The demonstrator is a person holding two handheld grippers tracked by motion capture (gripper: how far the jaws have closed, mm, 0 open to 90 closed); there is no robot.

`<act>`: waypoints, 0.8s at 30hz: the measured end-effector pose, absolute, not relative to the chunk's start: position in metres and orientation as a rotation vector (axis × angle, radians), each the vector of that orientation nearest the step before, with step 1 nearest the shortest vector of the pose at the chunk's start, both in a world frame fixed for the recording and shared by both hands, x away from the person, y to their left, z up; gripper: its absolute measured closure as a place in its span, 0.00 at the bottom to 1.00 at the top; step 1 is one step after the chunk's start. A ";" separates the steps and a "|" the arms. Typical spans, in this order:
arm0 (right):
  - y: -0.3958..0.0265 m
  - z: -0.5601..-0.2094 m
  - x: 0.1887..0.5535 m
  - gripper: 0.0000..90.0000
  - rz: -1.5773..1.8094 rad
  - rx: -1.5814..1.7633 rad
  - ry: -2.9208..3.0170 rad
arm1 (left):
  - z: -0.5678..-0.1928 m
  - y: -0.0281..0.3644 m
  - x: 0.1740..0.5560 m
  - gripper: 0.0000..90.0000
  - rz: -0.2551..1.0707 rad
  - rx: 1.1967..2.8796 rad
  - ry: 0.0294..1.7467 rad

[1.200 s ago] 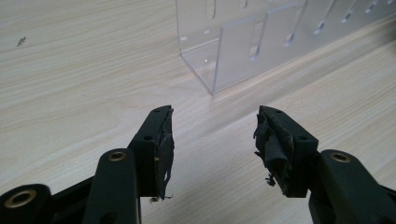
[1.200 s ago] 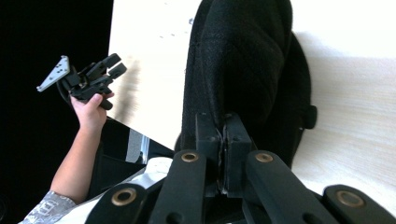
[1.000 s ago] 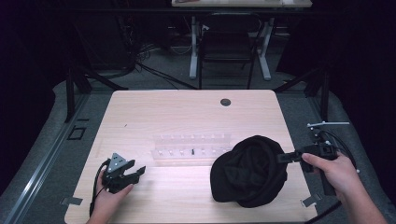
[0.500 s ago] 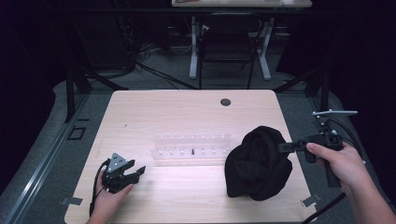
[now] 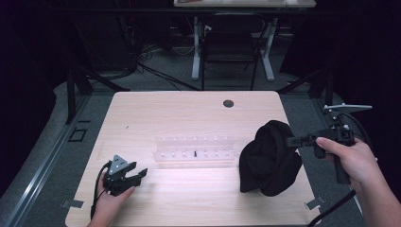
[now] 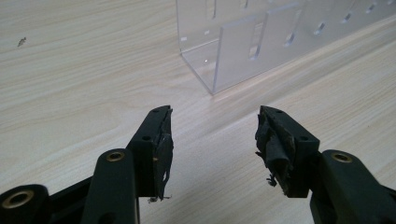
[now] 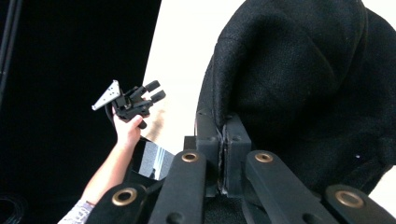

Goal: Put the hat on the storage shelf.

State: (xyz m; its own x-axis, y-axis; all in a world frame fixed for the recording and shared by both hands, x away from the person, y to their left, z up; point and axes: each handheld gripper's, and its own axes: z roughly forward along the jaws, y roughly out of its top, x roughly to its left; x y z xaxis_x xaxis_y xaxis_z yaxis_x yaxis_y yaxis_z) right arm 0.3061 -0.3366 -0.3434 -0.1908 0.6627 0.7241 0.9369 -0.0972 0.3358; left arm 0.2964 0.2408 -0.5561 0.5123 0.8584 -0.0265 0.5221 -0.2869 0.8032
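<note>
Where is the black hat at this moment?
In the high view the black hat hangs at the table's right side, pinched by the right gripper, just right of the clear plastic rack.

This is a lab or recording studio, not a home. The light wooden bench (image 5: pixel 189 113) stands alone on grey carpet, and darkness closes in on every side like black curtains. Beyond the far edge from the left claw (image 5: pixel 135 176), cables (image 5: pixel 142 56) trail across the floor past the white legs of a second desk (image 5: pixel 196 52) and a dark chair (image 5: pixel 229 45). Black metal stand legs (image 5: pixel 78 82) brace at the bench's corners, and tape marks (image 5: pixel 75 135) sit on the floor beside it.
</note>
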 end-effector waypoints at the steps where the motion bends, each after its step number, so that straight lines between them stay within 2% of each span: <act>1: -0.337 -0.342 0.306 0.98 -1.184 -1.748 -1.850 | -0.556 0.241 0.296 0.50 0.536 1.959 1.129; 24: -0.330 -0.305 0.319 0.98 -1.284 -1.717 -1.856 | -0.556 0.240 0.297 0.49 0.534 1.960 1.130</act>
